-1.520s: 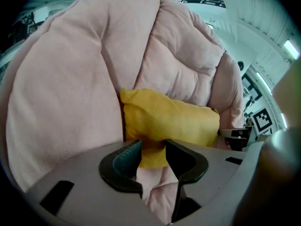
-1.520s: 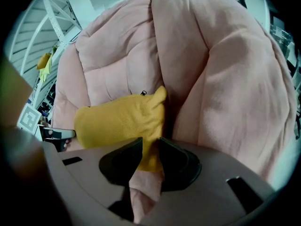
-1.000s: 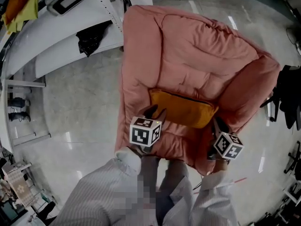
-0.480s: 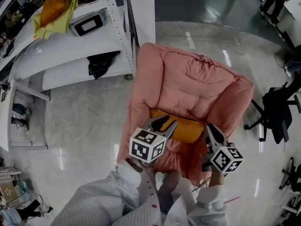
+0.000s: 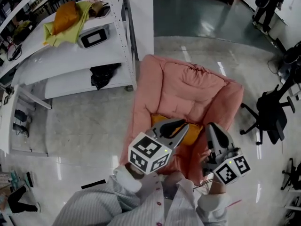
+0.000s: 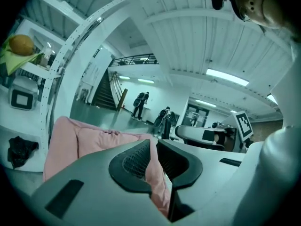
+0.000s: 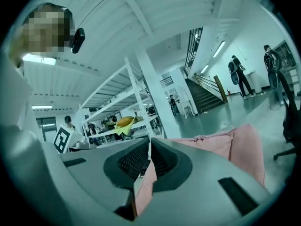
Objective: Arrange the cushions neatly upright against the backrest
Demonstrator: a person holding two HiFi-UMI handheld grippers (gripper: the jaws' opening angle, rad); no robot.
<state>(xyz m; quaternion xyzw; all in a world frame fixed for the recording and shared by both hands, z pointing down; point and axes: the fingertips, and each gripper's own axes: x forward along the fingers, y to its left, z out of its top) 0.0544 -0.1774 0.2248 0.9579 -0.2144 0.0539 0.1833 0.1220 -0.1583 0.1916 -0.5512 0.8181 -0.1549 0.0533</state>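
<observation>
An orange cushion lies flat on the seat of a pink padded armchair, partly hidden behind my grippers. Both grippers are raised well above the seat, close to the head camera. My left gripper has just been closing and is shut, holding nothing. In the left gripper view only the armchair's pink shows through the slit between its jaws. My right gripper has also just been closing and is shut and empty. The right gripper view looks level over the armchair's top.
A white shelf rack stands left of the armchair, carrying a yellow-orange cloth, a grey device and a black bag. A black office chair is at the right. Several people stand far off.
Both grippers have risen from beside the cushion on the seat toward the head camera, and their jaws have closed. The cushion stays on the seat.
</observation>
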